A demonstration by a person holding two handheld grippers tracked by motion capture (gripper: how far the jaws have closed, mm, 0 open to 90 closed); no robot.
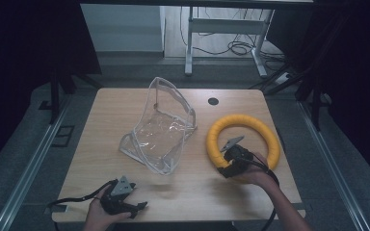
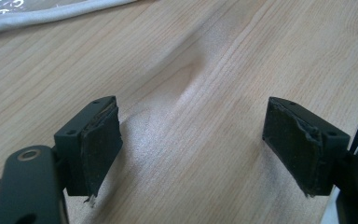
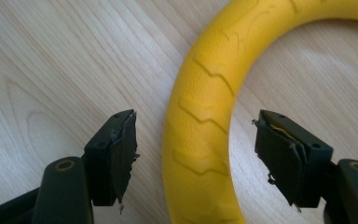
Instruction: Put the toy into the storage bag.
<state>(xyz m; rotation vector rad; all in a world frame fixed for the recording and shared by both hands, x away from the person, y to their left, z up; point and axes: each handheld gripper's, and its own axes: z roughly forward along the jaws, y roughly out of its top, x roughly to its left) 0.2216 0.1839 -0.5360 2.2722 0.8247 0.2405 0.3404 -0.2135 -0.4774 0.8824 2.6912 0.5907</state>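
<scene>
The right gripper (image 3: pixel 193 140) was held with its jaws apart astride the near-left arc of the yellow ring (image 3: pixel 205 116), pads not yet pressing.

The ring was seen lying flat on the right of the wooden table (image 1: pixel 106 144), beside the clear plastic pouch (image 1: pixel 161 127). A slip was judged possible: if the jaws were closed off-centre on the rounded, ribbed tube, it could be squeezed out sideways or tipped on lifting. The left gripper (image 2: pixel 193 140) was rested with its jaws apart and nothing between them at the table's near-left edge.
</scene>
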